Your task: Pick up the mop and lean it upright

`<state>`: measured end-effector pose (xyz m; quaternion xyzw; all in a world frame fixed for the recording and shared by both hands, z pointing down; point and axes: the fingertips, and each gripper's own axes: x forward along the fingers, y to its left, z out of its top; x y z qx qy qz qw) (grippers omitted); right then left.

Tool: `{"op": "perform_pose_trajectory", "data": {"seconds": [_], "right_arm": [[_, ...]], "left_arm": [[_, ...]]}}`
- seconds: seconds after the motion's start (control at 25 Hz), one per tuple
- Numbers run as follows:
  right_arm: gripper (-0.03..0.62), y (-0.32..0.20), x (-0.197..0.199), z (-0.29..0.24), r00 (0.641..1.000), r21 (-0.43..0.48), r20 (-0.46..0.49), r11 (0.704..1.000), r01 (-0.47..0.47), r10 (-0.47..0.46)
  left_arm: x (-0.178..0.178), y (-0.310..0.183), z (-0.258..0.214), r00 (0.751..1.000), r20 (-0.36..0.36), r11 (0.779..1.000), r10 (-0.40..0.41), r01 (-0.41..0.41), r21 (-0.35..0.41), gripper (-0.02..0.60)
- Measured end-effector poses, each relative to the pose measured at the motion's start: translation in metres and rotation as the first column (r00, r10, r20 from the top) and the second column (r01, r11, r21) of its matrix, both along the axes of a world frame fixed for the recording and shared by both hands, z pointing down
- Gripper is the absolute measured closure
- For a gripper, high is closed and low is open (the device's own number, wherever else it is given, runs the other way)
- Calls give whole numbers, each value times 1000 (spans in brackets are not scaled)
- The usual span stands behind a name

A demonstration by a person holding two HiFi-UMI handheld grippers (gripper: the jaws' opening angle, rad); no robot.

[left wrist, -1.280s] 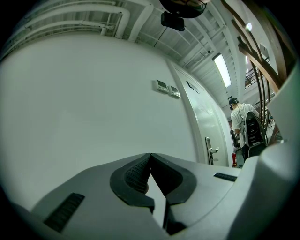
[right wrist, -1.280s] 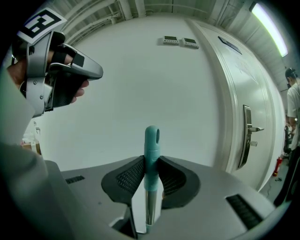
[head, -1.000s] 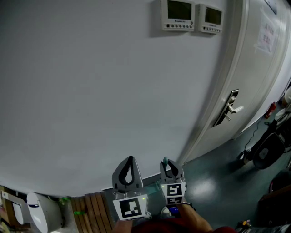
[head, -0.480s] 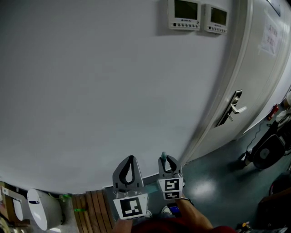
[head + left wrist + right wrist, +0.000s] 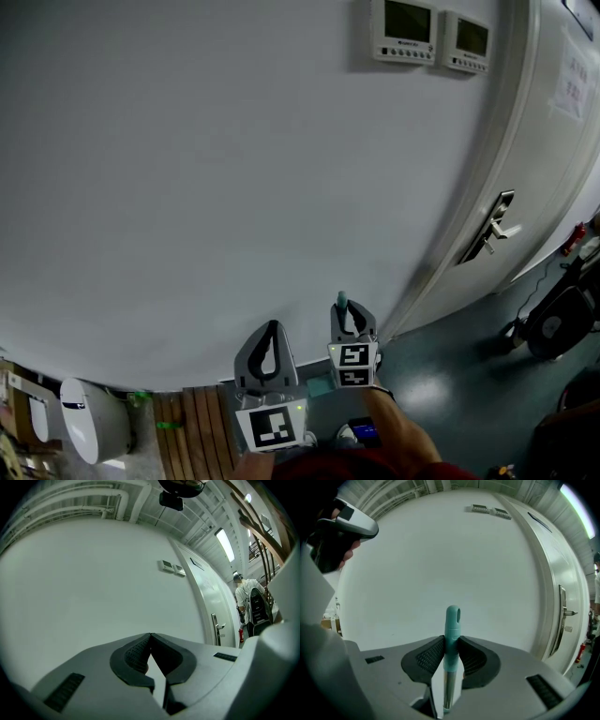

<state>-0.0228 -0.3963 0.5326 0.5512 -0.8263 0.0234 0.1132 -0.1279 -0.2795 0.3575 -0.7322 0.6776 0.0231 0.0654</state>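
Note:
The mop's teal handle end [image 5: 452,620] stands upright between the pads of my right gripper [image 5: 451,643], which is shut on it. Its metal shaft [image 5: 449,686] runs down out of sight, and the mop head is hidden. In the head view the teal tip [image 5: 341,302] pokes above my right gripper [image 5: 345,316], close to the white wall [image 5: 234,169]. My left gripper [image 5: 271,330] is beside it on the left, a little lower in the picture. Its jaws meet at the tips with nothing between them, as the left gripper view [image 5: 150,635] shows.
A white door with a lever handle [image 5: 497,228] is to the right of the wall, and two wall control panels [image 5: 427,36] hang high up. Wooden slats [image 5: 192,422] and a white appliance [image 5: 89,431] lie at the lower left. A dark wheeled object [image 5: 555,326] stands far right. A person [image 5: 243,595] is near the door.
My right gripper has carried the mop handle up the picture, closer to the wall. The left gripper has kept its place. The head view has swung slightly, so the door now sits further right.

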Motion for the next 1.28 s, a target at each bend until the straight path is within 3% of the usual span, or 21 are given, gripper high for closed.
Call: {"op": "perform_pose_trajectory", "data": {"seconds": [0.64,1.16,1.28], "right_arm": [[482,-45,-13,5,1000,-8,-29,1000,0,0],[476,-48,-15,5,999,13,-45,1000,16,-15],[390,-45,-21,2,998,11,19,998,62,-62]], "left_arm": [[-5,1,4,1000,2,1000,-20,20,-9,568],[-5,-6,5,1000,6,1000,-17,17,-10,568],[-7,-8,8,1000,4,1000,-20,20,-18,568]]}}
